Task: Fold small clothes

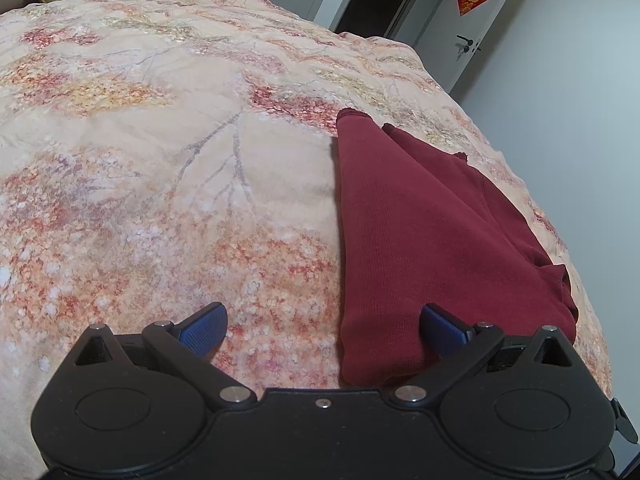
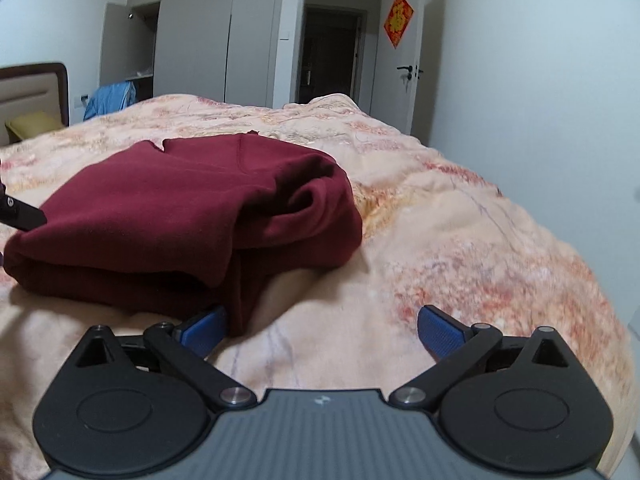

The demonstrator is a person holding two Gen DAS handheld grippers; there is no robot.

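A dark red garment (image 1: 416, 232) lies folded on the floral bedspread (image 1: 160, 160). In the left wrist view it runs from the near edge up to the right. My left gripper (image 1: 323, 330) is open just above the bed, its jaws straddling the garment's near left edge. In the right wrist view the same garment (image 2: 188, 216) is a thick folded bundle at left centre. My right gripper (image 2: 322, 330) is open and empty, its left finger (image 2: 204, 330) right beside the bundle's near corner. Part of the left gripper shows at the far left (image 2: 20, 212).
The bedspread (image 2: 460, 240) covers the whole bed; its right edge drops off toward a white wall. A headboard (image 2: 32, 88) and yellow pillow (image 2: 32, 124) stand at far left, blue cloth (image 2: 108, 100) behind the bed, wardrobes and a door (image 2: 400, 76) beyond.
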